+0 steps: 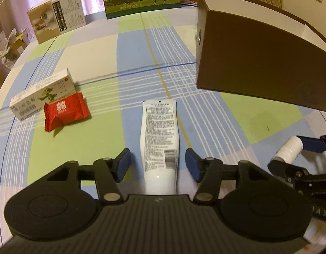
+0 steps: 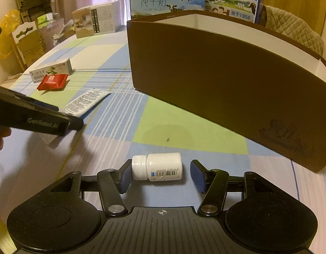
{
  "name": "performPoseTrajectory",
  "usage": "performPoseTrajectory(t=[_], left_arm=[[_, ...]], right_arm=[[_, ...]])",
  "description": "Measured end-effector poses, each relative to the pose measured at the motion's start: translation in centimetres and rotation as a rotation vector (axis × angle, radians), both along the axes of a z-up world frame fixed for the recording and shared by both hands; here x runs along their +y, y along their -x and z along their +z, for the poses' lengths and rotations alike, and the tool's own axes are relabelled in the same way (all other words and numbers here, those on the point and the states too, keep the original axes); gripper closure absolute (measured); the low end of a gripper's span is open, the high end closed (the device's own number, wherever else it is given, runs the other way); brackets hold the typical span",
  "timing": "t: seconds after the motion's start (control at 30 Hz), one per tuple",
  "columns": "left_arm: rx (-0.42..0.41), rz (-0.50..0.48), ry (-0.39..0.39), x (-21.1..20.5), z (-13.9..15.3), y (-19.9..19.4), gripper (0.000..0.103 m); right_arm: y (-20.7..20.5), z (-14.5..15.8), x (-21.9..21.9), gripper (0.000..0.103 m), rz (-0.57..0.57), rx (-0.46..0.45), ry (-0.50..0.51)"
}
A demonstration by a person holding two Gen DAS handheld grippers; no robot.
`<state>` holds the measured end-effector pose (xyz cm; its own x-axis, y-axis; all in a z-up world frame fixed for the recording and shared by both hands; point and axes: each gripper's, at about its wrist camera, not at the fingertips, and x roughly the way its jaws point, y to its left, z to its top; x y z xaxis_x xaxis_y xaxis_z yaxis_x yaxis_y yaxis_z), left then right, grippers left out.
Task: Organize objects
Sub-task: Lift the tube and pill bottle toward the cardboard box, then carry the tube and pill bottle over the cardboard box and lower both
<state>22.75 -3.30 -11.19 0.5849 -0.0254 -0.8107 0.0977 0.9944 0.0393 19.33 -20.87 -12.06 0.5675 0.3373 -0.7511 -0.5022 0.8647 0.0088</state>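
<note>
Your left gripper [image 1: 158, 165] straddles the white tube [image 1: 159, 139], jaws apart, ready to clamp. Your right gripper [image 2: 160, 174], jaws likewise apart, brackets the pill bottle [image 2: 157, 166] just before the brown box [image 2: 215, 80], likely their destination.

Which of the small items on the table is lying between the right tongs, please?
The white pill bottle, on its side between the open right tongs. The tube lies between the left tongs.

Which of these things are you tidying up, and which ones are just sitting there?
For the job:
white tube, between the open left gripper
white pill bottle, between the open right gripper
red packet
small ointment box
brown box, probably where they go

Just lying about:
milk cartons
tan carton
checked tablecloth
</note>
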Motion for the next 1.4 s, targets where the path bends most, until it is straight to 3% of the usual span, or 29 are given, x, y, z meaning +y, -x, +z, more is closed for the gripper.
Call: performPoseTrajectory(t=[0.03,0.1,0.23,0.87,1.4], left_arm=[[-0.001,-0.006,0.000,-0.1,0.0,-0.2,0.051],[-0.006,-0.015,-0.001,-0.2,0.0,-0.4,0.066],[-0.013,-0.020,-0.014,-0.5,0.0,-0.4,0.067],[0.004,0.006,0.003,0.0,0.9,2.5,0.068],[-0.127,-0.001,0.048,0.3,6.5,4.1,0.069]], right_arm=[[0.1,0.0,0.0,0.048,-0.003,0.004,0.002],[0.2,0.1,0.0,0.048,-0.001,0.008,0.001],[0.3,0.2,-0.1,0.059,0.000,-0.005,-0.002],[-0.2,0.2,0.0,0.059,0.005,-0.006,-0.015],[0.1,1.4,-0.2,0.059,0.005,-0.036,-0.064]])
